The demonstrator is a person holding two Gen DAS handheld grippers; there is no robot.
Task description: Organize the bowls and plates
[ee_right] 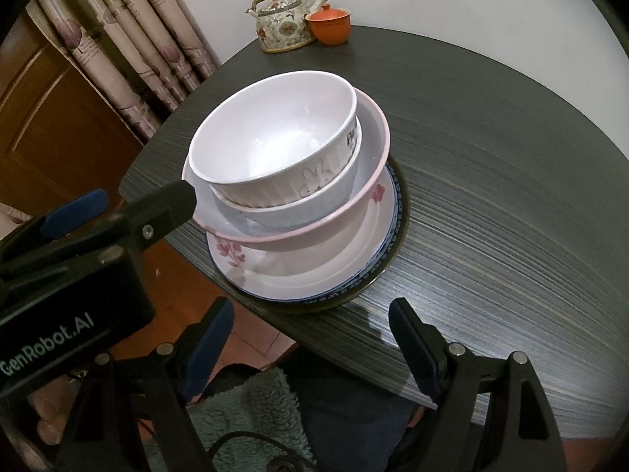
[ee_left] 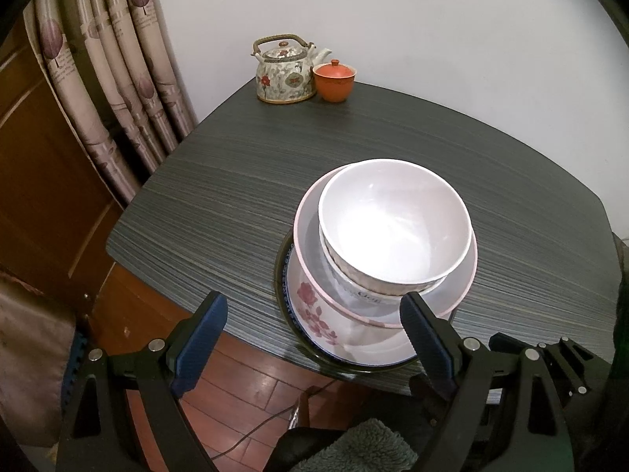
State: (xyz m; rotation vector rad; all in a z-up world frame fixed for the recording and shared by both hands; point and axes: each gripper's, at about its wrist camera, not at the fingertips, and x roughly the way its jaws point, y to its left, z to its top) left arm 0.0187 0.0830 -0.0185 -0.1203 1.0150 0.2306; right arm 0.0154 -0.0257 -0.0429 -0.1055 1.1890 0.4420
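Note:
A stack of dishes stands near the table's front edge. On top is a white bowl [ee_left: 395,222] with a rabbit drawing [ee_right: 275,149], nested in a second white bowl [ee_right: 314,202]. Under them is a pink-rimmed bowl [ee_left: 456,289] [ee_right: 314,232], then a rose-patterned plate [ee_left: 314,314] [ee_right: 298,267] on a blue-edged plate [ee_right: 397,212] and a dark plate. My left gripper [ee_left: 314,314] is open and empty, just in front of the stack; it also shows in the right wrist view [ee_right: 141,200]. My right gripper [ee_right: 310,320] is open and empty, below the stack's front edge.
A floral teapot [ee_left: 285,72] [ee_right: 285,23] and an orange lidded cup [ee_left: 334,80] [ee_right: 329,23] stand at the table's far corner by the white wall. Curtains [ee_left: 118,59] hang to the left. Wooden floor [ee_left: 243,389] lies below the dark table [ee_left: 220,181].

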